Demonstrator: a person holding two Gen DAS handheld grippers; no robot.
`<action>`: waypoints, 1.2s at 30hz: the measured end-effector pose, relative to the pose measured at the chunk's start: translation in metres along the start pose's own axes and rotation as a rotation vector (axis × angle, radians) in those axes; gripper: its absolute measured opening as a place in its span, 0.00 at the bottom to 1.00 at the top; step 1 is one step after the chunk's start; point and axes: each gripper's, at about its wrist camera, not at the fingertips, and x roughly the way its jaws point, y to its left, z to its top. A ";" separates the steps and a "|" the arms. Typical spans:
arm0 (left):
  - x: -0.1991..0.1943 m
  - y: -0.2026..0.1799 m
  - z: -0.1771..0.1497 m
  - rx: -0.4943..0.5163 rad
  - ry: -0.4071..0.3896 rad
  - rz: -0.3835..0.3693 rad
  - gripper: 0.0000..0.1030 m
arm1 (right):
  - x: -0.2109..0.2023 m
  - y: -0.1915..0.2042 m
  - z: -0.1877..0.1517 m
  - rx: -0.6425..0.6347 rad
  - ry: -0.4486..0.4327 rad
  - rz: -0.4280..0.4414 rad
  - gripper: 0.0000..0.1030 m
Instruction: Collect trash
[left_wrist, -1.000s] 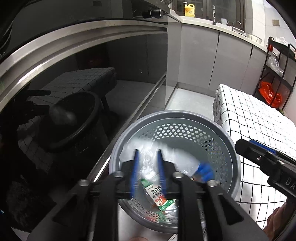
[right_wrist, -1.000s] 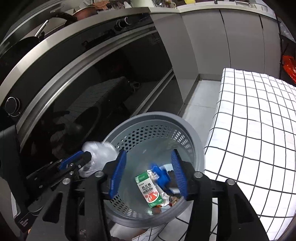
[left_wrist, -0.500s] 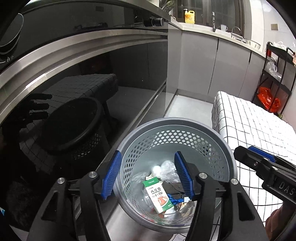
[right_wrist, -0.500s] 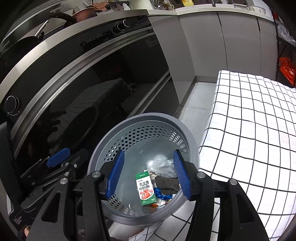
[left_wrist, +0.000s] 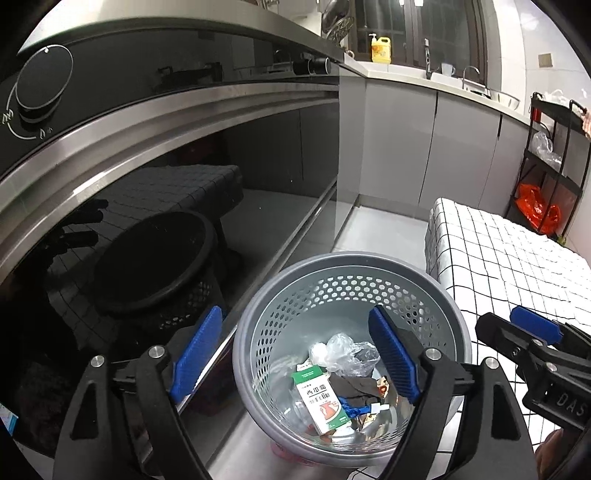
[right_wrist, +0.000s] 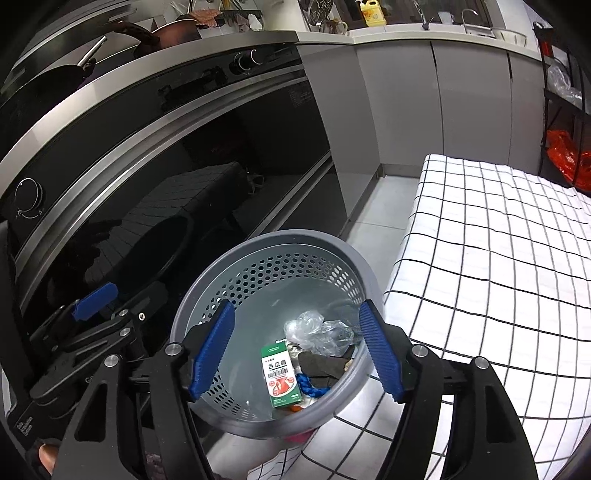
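Change: a second ago the left gripper (left_wrist: 295, 354) was clamped on a crumpled clear plastic bag (left_wrist: 345, 350) above the bin (left_wrist: 458, 325); the bag now lies inside, on top of the other trash.
Right side then: blue scrap sat between the right gripper's (right_wrist: 297, 354) pads; that scrap (right_wrist: 314, 386) is now down in the bin too (both hands let go at about the same time).
Meaning: both loads are delivered, so this round of collecting looks done; the next move is probably a reach for more trash, though none shows outside the bin in these views.
Left tongs: apart and opening wider, nothing between the pads; one blue pad hangs outside the bin wall, the other over its inside.
Right tongs: apart, opening too, empty; both pads frame the bin mouth.
Bin contents: bag near the middle, a green and white carton (right_wrist: 279, 374) beside it, a dark rag (right_wrist: 325, 365) and the blue scrap toward the right wall, some foil-like bits (left_wrist: 382, 391) underneath.
Bin place: on the floor, between the dark oven front (right_wrist: 221, 155) and the checked cloth (right_wrist: 498, 258), touching or nearly touching the cloth's edge.
Hand pose: both grippers tilt downward over the bin, side by side and close, the left one showing at the left edge of the right view; both hover rather than travel (a fingertip (right_wrist: 46, 456) shows at that view's lower corner).
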 end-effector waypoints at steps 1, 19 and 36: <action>-0.001 0.000 0.000 0.000 -0.005 0.000 0.80 | -0.001 0.000 -0.001 -0.002 -0.003 -0.005 0.66; -0.009 0.004 0.000 -0.011 -0.032 0.020 0.93 | -0.010 -0.002 -0.008 -0.013 -0.028 -0.070 0.71; -0.007 0.005 0.001 -0.010 -0.022 0.040 0.93 | -0.011 -0.001 -0.009 -0.020 -0.031 -0.078 0.72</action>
